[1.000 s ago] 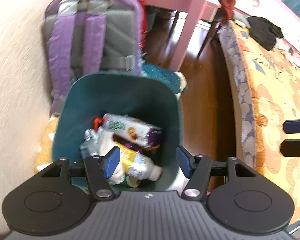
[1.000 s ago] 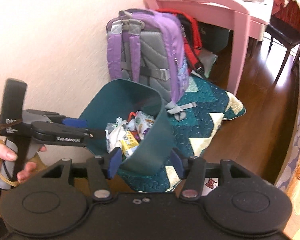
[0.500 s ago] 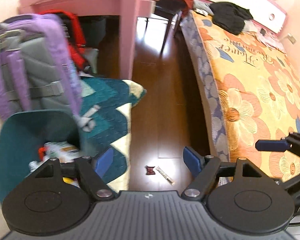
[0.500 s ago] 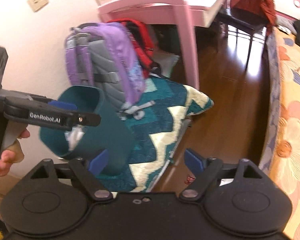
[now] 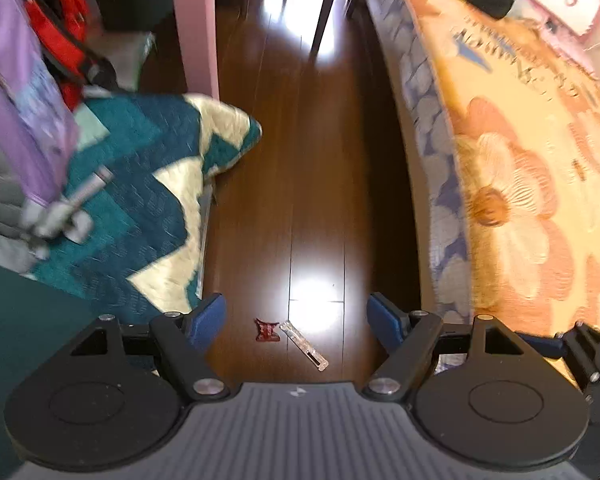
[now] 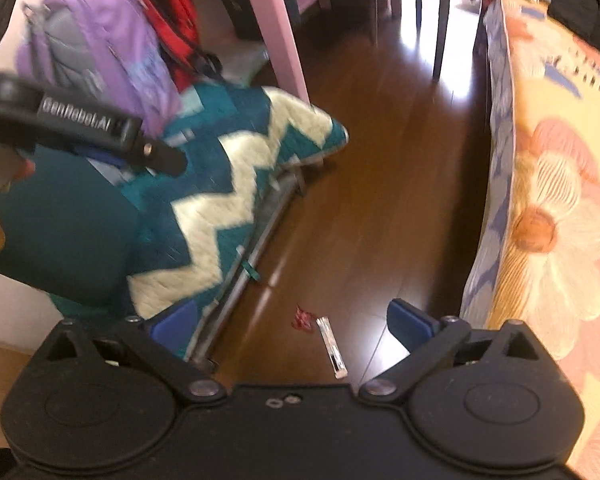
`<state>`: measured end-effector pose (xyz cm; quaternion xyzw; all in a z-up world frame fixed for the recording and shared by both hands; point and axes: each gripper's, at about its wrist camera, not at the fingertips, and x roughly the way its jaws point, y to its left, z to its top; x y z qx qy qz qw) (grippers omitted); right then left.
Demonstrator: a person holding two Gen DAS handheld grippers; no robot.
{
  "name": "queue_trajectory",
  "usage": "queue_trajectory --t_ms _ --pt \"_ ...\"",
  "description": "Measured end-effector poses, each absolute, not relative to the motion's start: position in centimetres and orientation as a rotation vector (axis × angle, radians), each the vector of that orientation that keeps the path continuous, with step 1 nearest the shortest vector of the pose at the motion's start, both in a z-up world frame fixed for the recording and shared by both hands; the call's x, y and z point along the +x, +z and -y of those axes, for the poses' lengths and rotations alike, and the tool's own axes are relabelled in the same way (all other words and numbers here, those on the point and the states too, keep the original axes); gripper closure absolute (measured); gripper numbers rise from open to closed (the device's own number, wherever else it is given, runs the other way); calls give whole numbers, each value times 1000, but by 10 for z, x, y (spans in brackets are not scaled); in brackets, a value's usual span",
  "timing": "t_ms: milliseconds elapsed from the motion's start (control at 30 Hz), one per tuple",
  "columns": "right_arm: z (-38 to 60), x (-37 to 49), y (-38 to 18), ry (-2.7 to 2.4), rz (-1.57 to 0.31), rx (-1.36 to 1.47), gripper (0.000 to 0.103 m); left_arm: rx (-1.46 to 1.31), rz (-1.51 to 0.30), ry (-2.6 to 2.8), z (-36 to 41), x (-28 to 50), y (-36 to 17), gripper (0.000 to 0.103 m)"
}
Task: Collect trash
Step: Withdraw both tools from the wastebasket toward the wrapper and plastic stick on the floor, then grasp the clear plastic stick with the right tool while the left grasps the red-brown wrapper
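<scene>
A small red wrapper (image 5: 267, 329) and a clear plastic strip (image 5: 304, 345) lie side by side on the dark wood floor. My left gripper (image 5: 296, 318) is open and empty, held above them. My right gripper (image 6: 292, 322) is open and empty too, and the red wrapper (image 6: 302, 317) and clear strip (image 6: 332, 347) lie between its fingers in its view. The teal trash bin (image 6: 60, 216) stands at the left, its inside hidden; the left gripper's body (image 6: 80, 124) crosses in front of it.
A teal and cream quilt (image 5: 148, 200) lies on the floor left of the trash. A purple backpack (image 6: 96, 44) and a red bag (image 6: 168, 12) lean by a pink desk leg (image 5: 194, 28). A bed with a flowered orange cover (image 5: 520, 160) runs along the right.
Both grippers have swung right, away from the bin, and now look down at the floor. Both have opened wider. The wrapper and strip have come into view.
</scene>
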<state>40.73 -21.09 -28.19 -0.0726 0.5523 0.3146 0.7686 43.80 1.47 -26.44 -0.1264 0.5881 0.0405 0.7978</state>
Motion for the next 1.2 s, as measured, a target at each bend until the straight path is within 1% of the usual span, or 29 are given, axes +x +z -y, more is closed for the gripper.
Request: queue_trajectory --t_ms 167,367,433,500,600,700,767,933,967,1033,1200 --pt "205 414 -377 692 -1260 -188 1 -296 -1332 131 -5 458 -360 26" --pt "189 414 -497 701 -1324 -218 3 -304 -1440 211 2 465 -488 26" --pt "183 415 -536 704 -1347 -235 5 -311 -1478 238 3 466 -530 26" --pt "178 414 -575 703 -1366 -254 6 -311 -1512 264 4 466 -571 26" --pt "170 413 -624 708 -1385 -284 11 -316 -1546 285 8 465 -624 26" --pt "164 413 -669 713 -1394 -299 13 -312 -1576 293 12 464 -672 26" --pt "160 411 -696 721 -1402 -312 16 -298 -1590 302 15 461 -701 26" --pt "146 401 -753 741 -1391 -370 17 -341 -1627 312 12 454 -763 26" --pt "142 399 -763 740 -1388 -383 19 -351 -1632 315 11 452 -774 26" --pt "138 396 -779 738 -1389 -413 29 -360 -1644 313 9 449 -790 26" --pt "130 387 -805 721 -1369 -447 33 -341 -1637 288 7 448 -815 26"
